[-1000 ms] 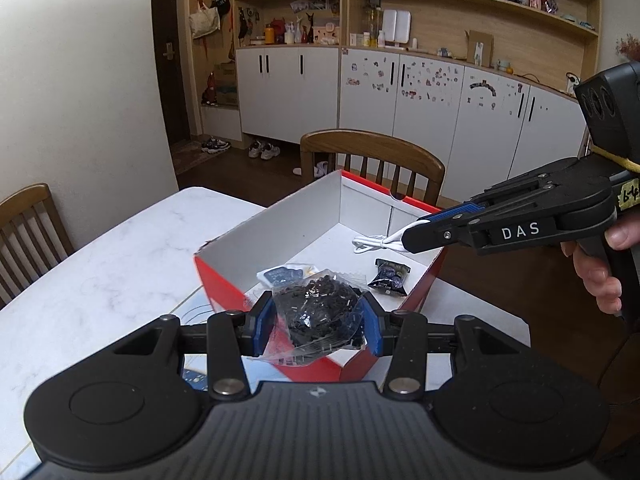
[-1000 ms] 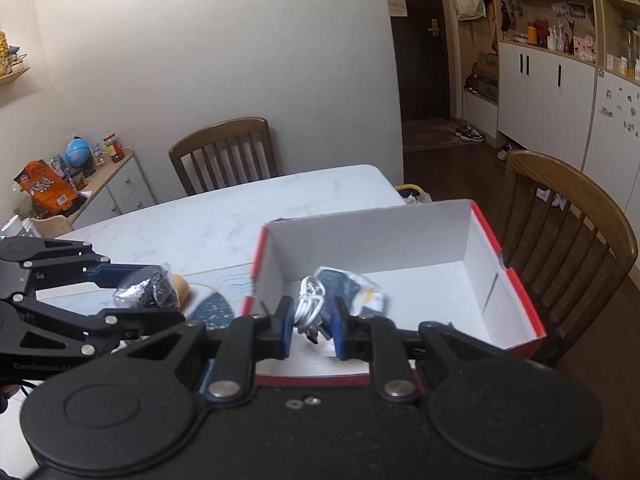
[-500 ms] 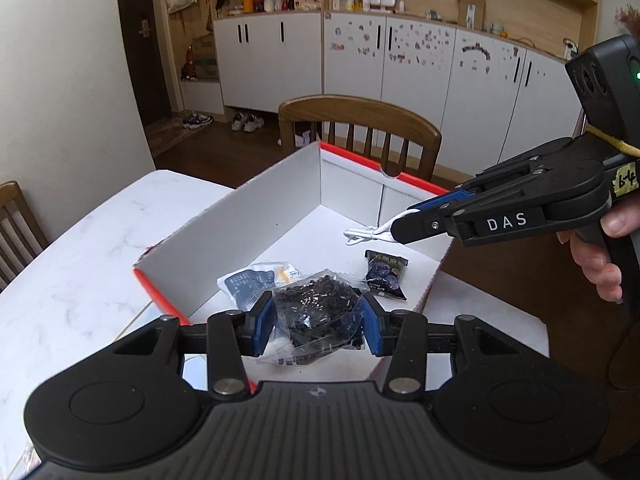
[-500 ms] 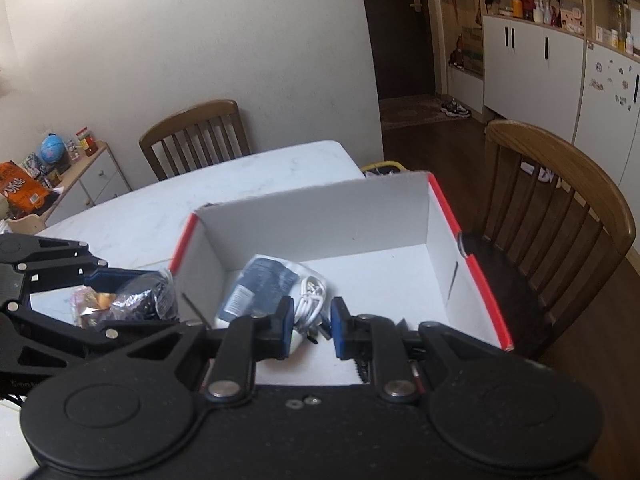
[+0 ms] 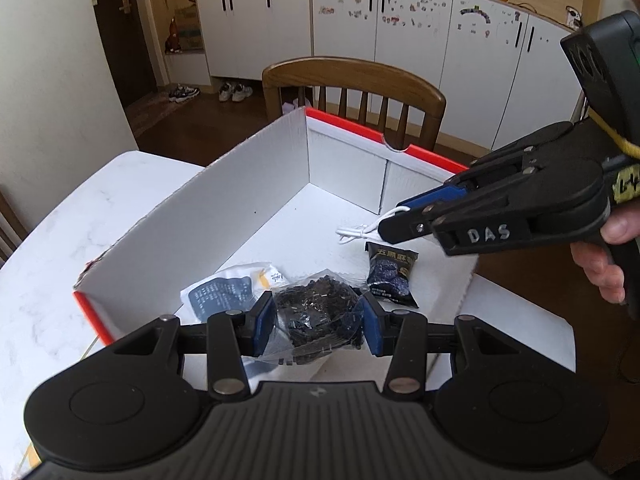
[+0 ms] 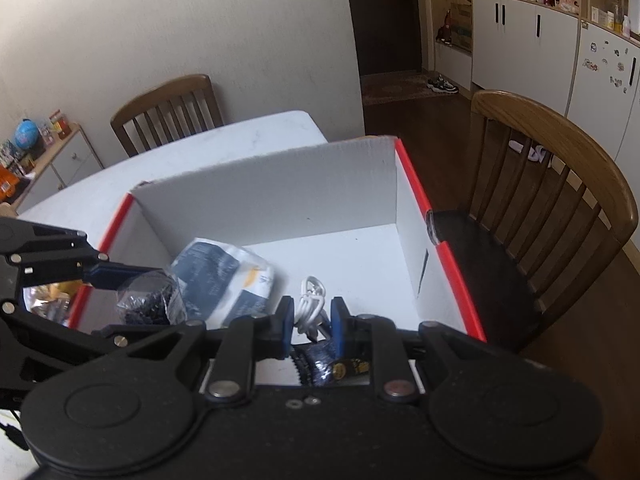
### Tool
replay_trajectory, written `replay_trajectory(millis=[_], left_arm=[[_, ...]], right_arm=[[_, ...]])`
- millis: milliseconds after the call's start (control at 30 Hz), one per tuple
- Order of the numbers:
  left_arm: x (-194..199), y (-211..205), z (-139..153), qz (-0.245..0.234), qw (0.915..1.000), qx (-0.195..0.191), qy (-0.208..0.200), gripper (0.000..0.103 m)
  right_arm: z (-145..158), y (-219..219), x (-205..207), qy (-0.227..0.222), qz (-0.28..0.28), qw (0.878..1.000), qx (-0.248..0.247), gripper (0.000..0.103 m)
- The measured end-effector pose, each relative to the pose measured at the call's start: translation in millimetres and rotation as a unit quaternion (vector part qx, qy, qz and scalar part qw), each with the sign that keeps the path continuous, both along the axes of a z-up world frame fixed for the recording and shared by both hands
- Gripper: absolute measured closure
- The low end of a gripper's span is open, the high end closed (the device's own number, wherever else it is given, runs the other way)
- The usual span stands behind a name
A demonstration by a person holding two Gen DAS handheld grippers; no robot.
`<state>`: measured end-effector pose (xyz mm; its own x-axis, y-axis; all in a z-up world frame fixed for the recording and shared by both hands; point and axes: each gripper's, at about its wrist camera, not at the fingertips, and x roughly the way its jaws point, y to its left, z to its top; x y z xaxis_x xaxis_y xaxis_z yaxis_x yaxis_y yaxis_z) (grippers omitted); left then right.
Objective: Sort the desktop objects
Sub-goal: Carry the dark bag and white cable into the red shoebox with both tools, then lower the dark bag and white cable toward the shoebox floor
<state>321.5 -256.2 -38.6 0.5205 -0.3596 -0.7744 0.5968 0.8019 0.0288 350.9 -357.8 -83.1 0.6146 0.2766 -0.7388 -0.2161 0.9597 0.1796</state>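
Note:
A red box with white inside walls [image 5: 248,196] stands on the white table; it also shows in the right wrist view [image 6: 280,196]. My left gripper [image 5: 318,322] is shut on a clear bag of small black pieces [image 5: 316,312] and holds it over the box's near corner; the bag also shows in the right wrist view [image 6: 150,300]. My right gripper [image 6: 308,318] is shut on a coiled white cable [image 6: 310,306] and holds it over the box floor; the cable also shows in the left wrist view [image 5: 360,232]. In the box lie a blue-white packet [image 5: 224,292] and a dark snack packet [image 5: 390,276].
Wooden chairs stand beyond the box [image 5: 356,88] and at the table's far side [image 6: 168,108]. A crinkled snack wrapper [image 6: 50,300] lies on the table outside the box's left wall. A low cabinet with toys [image 6: 36,152] is at the left.
Both grippers have moved forward over the box with their loads. The bag and the cable now hang inside the box's outline, lower and further in than before.

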Motion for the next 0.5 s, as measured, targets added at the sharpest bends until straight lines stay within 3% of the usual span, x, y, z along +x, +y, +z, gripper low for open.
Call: replay_trajectory(millis=[500], left_arm=[[42.5, -15.9, -27.5, 0.027, 0.9981, 0.031, 0.046, 0.059]], right_arm=[[-24.6, 1.0, 24.4, 0.014, 0.012, 1.0, -0.015, 0.085]])
